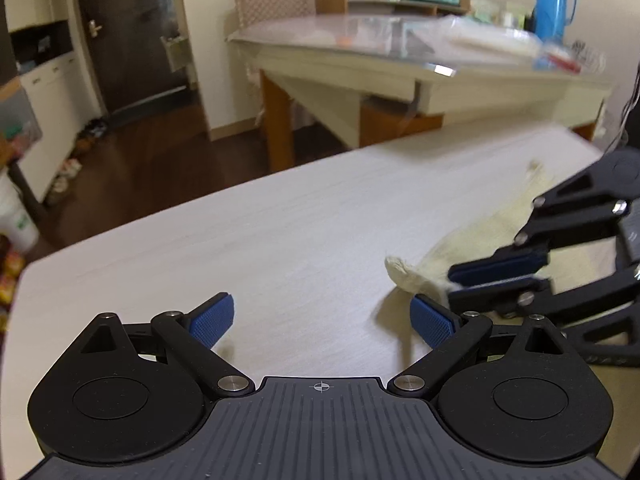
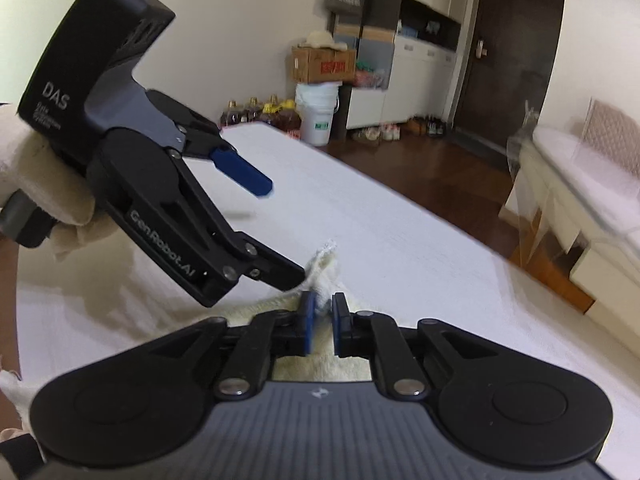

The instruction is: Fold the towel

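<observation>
The right black two-finger gripper with blue pads (image 2: 323,322) has its jaws drawn narrow, with a bunched corner of the cream terry towel (image 2: 325,276) between the pads; whether the pads press on it cannot be told. The towel lies rumpled on the pale wood-grain tabletop (image 2: 400,232), trailing back under this gripper toward the near edge.

The left black gripper with blue ribbed pads (image 1: 322,318) stands wide, nothing between its fingers. In the right wrist view, its lower finger (image 2: 280,274) touches the same towel corner while the upper blue pad hangs above the table. A hand in a cream cloth glove (image 2: 36,176) holds it.

Ahead of both grippers the tabletop is bare out to its far edge, with dark wooden floor (image 1: 160,152) beyond. A second table with a clear cover (image 1: 400,52) stands well apart, carrying a blue flask (image 1: 554,4).
</observation>
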`<state>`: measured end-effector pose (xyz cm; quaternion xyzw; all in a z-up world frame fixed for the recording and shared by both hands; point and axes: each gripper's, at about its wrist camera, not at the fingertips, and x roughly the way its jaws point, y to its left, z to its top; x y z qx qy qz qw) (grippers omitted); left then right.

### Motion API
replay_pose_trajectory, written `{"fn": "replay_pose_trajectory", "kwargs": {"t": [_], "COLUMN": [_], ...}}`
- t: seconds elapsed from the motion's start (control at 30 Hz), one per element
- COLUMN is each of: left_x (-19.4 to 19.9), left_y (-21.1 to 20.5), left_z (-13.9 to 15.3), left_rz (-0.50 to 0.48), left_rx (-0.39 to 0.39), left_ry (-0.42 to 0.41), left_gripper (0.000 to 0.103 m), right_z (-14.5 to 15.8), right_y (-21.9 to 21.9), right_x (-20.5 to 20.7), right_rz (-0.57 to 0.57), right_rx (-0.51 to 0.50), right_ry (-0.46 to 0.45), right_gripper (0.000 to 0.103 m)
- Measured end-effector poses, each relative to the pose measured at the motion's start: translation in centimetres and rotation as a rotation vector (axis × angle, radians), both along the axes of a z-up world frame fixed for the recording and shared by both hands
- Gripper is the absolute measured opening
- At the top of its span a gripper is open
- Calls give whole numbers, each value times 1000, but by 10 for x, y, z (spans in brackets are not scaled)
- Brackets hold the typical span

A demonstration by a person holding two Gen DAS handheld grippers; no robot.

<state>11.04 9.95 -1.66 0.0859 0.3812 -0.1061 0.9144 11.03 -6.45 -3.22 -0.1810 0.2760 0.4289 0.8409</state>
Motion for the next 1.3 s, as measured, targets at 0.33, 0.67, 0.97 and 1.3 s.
{"fn": "replay_pose_trajectory", "kwargs": {"t": [0.33,0.67,0.97,1.3], "left_x": [-7,-5,2,2], "left_y": [3,13,7,8], "left_z": [11,-2,-5,-10], "left_rz": [-15,23,-6,7], "left_rx": [-41,-34,-35,-38], "left_ry": [-32,3,25,34], "left_gripper": [98,98,98,99], "right_z": [-5,-4,-7,21], "right_y": [3,-7,-13,-47], "right_x": [4,5,9,3], "right_rz": [23,-2,-14,-100], "right_rx": [17,14,55,173], "right_ry": [40,31,89,32], "right_gripper": [20,20,15,7]}}
